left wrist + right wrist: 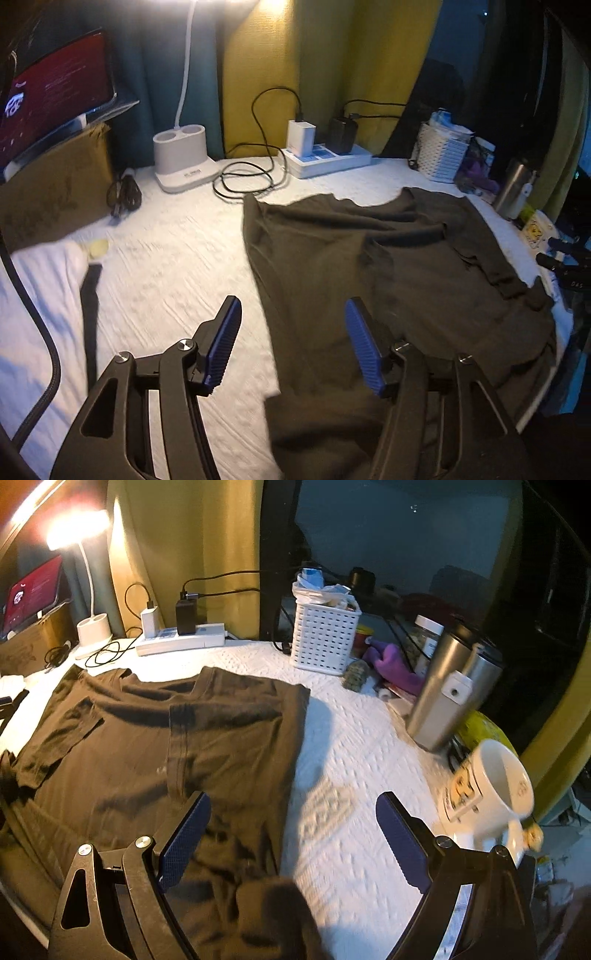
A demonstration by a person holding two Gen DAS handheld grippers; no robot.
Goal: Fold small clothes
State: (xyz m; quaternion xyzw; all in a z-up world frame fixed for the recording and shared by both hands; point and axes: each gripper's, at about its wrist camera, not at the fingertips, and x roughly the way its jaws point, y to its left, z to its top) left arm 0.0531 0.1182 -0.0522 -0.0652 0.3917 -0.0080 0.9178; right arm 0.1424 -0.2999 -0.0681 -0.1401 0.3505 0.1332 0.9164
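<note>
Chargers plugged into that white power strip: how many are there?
2. A white charger stands at the left end of the power strip, and a black charger sits right beside it. Each has a black cable leading off.

Dim room, warm glare from desk lamp point(79, 528) blowing out nearby pixels. Motion blur strongest far from lamp, esp. mug point(491, 786). Fisheye bends edges; corners dark. Soft shadows fall away from lamp.
</note>
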